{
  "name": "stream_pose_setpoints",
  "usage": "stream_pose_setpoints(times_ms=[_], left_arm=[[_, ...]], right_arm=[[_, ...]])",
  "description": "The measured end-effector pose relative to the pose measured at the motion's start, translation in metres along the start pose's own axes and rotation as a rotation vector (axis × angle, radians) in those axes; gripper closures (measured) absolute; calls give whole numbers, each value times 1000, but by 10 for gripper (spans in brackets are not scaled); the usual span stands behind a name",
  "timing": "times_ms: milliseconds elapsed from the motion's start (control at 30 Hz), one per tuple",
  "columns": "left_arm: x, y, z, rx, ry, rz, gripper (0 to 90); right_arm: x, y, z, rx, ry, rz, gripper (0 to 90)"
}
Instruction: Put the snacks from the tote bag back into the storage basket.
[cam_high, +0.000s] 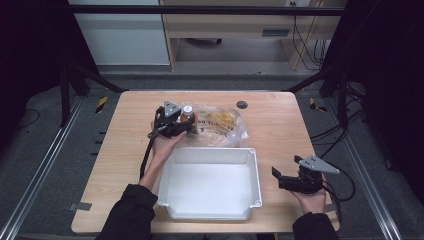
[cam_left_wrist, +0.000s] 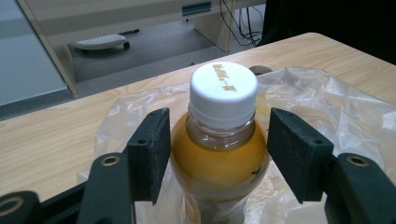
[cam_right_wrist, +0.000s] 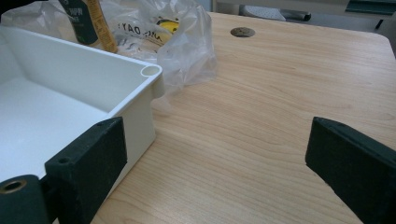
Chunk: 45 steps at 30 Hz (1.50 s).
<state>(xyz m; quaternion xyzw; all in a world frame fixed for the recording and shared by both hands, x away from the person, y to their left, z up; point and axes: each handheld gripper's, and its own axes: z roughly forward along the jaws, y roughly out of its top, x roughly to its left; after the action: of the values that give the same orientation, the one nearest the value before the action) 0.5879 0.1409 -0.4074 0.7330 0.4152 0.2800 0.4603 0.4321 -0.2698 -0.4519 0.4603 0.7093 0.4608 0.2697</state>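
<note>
A small clear bottle (cam_high: 187, 114) of orange liquid with a white cap stands upright on the wooden table, at the left edge of a crumpled clear plastic bag (cam_high: 222, 125). My left gripper (cam_high: 188, 125) reaches it from the near side. In the left gripper view its two black pads (cam_left_wrist: 152, 149) lie against the sides of the bottle (cam_left_wrist: 219, 163) just below the cap, with the bag (cam_left_wrist: 327, 102) behind. My right gripper (cam_high: 278, 179) rests at the table's right, jaws wide apart and nothing between them (cam_right_wrist: 215, 154).
A white plastic bin (cam_high: 210, 150) sits at the front middle of the table, its corner (cam_right_wrist: 149, 70) just left of the right gripper. The bag holds yellow items. A round cable hole (cam_high: 242, 104) lies near the far edge. Bare wood stretches right of the bin.
</note>
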Motion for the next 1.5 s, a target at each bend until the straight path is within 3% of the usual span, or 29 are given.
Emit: stream_pose_setpoints(times_ms=[100,467,633,1267,1500], left_arm=[[-1,1,1,-20,4,1,433],[-3,11,5,-7,19,23,520],[-1,12,6,-25,10,3,575],[-2,20,6,25,23,6,588],[-2,24,3,7,34,-17,589]], right_arm=[[0,0,0,1,3,2,57],[0,0,0,2,3,2,57],[-1,0,0,1,3,0,57],[-2,0,1,5,4,7,57],[-2,0,0,2,3,3,57]])
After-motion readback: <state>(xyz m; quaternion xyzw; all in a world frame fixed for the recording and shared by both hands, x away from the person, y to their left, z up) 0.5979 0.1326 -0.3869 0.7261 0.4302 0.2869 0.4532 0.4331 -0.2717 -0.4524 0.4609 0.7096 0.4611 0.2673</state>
